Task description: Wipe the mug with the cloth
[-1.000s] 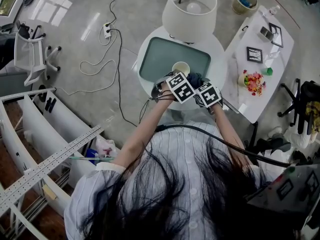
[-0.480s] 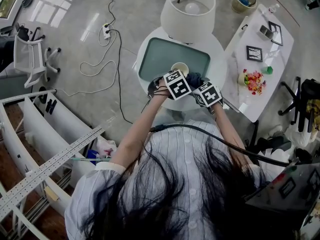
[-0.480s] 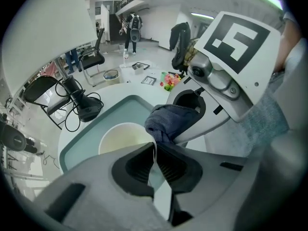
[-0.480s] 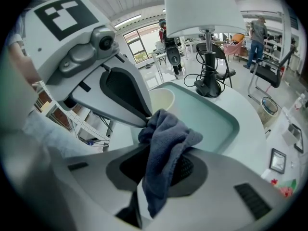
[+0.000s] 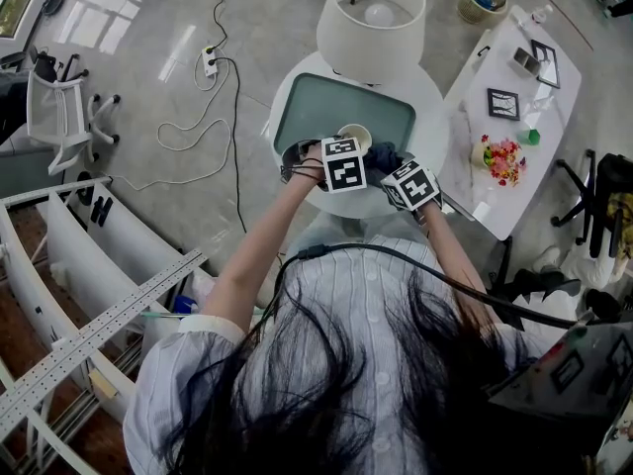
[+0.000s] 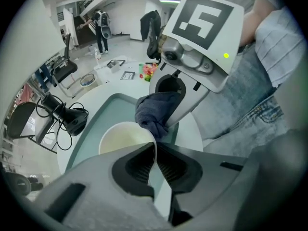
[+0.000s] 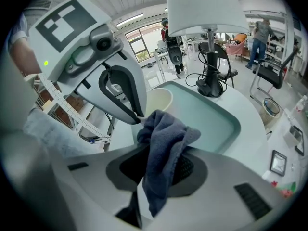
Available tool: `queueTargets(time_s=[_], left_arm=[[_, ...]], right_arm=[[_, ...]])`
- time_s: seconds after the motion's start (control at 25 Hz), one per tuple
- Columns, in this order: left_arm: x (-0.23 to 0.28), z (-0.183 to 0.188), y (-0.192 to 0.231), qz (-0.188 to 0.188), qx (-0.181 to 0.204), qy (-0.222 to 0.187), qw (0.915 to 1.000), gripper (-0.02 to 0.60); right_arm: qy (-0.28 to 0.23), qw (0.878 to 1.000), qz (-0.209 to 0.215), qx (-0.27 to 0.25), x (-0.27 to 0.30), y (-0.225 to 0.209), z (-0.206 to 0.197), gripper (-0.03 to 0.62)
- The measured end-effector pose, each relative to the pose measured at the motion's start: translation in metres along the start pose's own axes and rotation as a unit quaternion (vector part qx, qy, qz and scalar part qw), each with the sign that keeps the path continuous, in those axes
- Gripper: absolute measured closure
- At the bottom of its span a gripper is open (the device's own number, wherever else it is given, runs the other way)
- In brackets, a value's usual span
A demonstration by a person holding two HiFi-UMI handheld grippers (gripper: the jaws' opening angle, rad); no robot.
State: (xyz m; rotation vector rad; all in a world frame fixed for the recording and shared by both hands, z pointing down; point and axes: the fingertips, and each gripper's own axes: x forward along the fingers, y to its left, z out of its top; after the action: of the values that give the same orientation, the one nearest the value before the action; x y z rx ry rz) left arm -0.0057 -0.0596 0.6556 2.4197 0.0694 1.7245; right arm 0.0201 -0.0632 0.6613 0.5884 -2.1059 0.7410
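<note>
- The left hand-held gripper [image 6: 154, 152] is closed tight on the mug [image 6: 120, 138]. Its pads pinch the thin wall at the near rim, one inside and one outside. That grip looks meant to anchor the mug so it cannot slide or turn away under rubbing.
- The mug sits mouth-up straight ahead of that gripper's jaws, over the green tray [image 6: 103, 110]. Whether its base rests on the tray or is lifted slightly cannot be told.
- The right hand-held gripper [image 7: 161, 170] is clamped on the dark blue cloth [image 7: 166, 138]. A bunched wad sticks out past the jaw tips and a tail hangs behind them. The wad in front is likely the working face, keeping hard jaw tips off the mug.
- The wad lies at the mug's rim just beside the left gripper's fingertips, apparently touching it, so wiping seems under way at the lip.
- The tray lies on a round white surface [image 5: 432, 102], with a lamp [image 5: 371, 13] beyond the tray, well apart from both grippers.
</note>
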Motion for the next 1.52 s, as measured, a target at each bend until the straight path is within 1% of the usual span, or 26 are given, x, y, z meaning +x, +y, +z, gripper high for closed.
queueTargets(time_s=[0.16, 0.28, 0.44, 0.64, 0.68, 0.72, 0.76, 0.84, 0.88, 0.92, 0.96, 1.0, 1.08, 1.12, 1.16, 1.28, 1.36, 1.44, 1.48, 1.52], left_arm=[[0.000, -0.004, -0.004, -0.008, 0.042, 0.019, 0.9989, 0.549], [0.000, -0.008, -0.008, -0.018, 0.091, 0.041, 0.9948, 0.548], [-0.001, -0.018, -0.012, -0.040, 0.170, 0.078, 0.9816, 0.548], [-0.003, -0.025, -0.012, -0.054, 0.237, 0.091, 0.9656, 0.548], [-0.004, -0.027, -0.012, -0.057, 0.254, 0.093, 0.9609, 0.548], [-0.004, -0.029, -0.012, -0.060, 0.277, 0.097, 0.9543, 0.548], [-0.005, -0.032, -0.011, -0.063, 0.303, 0.101, 0.9456, 0.548], [-0.006, -0.038, -0.010, -0.067, 0.357, 0.114, 0.9248, 0.548], [-0.006, -0.040, -0.009, -0.068, 0.378, 0.120, 0.9154, 0.548], [-0.007, -0.041, -0.008, -0.069, 0.394, 0.125, 0.9079, 0.548], [-0.007, -0.042, -0.008, -0.069, 0.406, 0.128, 0.9024, 0.548], [-0.006, -0.042, -0.008, -0.069, 0.413, 0.130, 0.8988, 0.548], [-0.006, -0.042, -0.008, -0.065, 0.420, 0.131, 0.8959, 0.548], [-0.005, -0.042, -0.008, -0.063, 0.417, 0.130, 0.8975, 0.548], [-0.005, -0.042, -0.008, -0.060, 0.408, 0.129, 0.9019, 0.548], [-0.001, -0.042, -0.008, -0.057, 0.359, 0.120, 0.9239, 0.548], [-0.003, -0.039, -0.009, -0.058, 0.321, 0.105, 0.9394, 0.548], [-0.008, -0.028, -0.012, -0.060, 0.266, 0.067, 0.9599, 0.546], [-0.012, -0.021, -0.013, -0.062, 0.228, 0.044, 0.9708, 0.546], [-0.016, -0.014, -0.014, -0.065, 0.187, 0.021, 0.9800, 0.546]], right_arm=[[0.002, 1.000, -0.001, -0.004, -0.001, 0.000, -0.001, 0.500], [0.007, 1.000, 0.001, -0.012, 0.000, 0.000, -0.001, 0.500], [0.012, 1.000, 0.002, -0.024, 0.000, -0.001, -0.001, 0.500], [0.021, 0.999, 0.000, -0.044, 0.001, -0.003, 0.001, 0.500], [0.023, 0.999, -0.001, -0.048, 0.001, -0.004, 0.002, 0.500], [0.024, 0.998, -0.002, -0.052, 0.001, -0.005, 0.002, 0.500], [0.025, 0.998, -0.003, -0.055, 0.001, -0.005, 0.002, 0.500], [0.027, 0.998, -0.004, -0.060, 0.000, -0.006, 0.003, 0.500], [0.027, 0.998, -0.004, -0.060, 0.000, -0.006, 0.003, 0.500], [0.027, 0.998, -0.005, -0.060, 0.000, -0.006, 0.004, 0.500], [0.027, 0.998, -0.005, -0.060, 0.000, -0.005, 0.004, 0.500], [0.028, 0.998, -0.005, -0.059, 0.000, -0.005, 0.004, 0.500], [0.028, 0.998, -0.006, -0.058, 0.000, -0.004, 0.003, 0.500], [0.028, 0.998, -0.006, -0.056, 0.000, -0.004, 0.003, 0.500], [0.027, 0.998, -0.006, -0.054, 0.000, -0.004, 0.003, 0.500], [0.024, 0.999, -0.007, -0.046, 0.000, -0.005, 0.004, 0.500], [0.022, 0.999, -0.005, -0.041, 0.000, -0.004, 0.004, 0.500], [0.021, 0.999, -0.005, -0.035, 0.000, -0.004, 0.004, 0.500], [0.020, 0.999, -0.005, -0.032, 0.000, -0.004, 0.003, 0.500], [0.019, 0.999, -0.005, -0.029, 0.000, -0.004, 0.003, 0.500]])
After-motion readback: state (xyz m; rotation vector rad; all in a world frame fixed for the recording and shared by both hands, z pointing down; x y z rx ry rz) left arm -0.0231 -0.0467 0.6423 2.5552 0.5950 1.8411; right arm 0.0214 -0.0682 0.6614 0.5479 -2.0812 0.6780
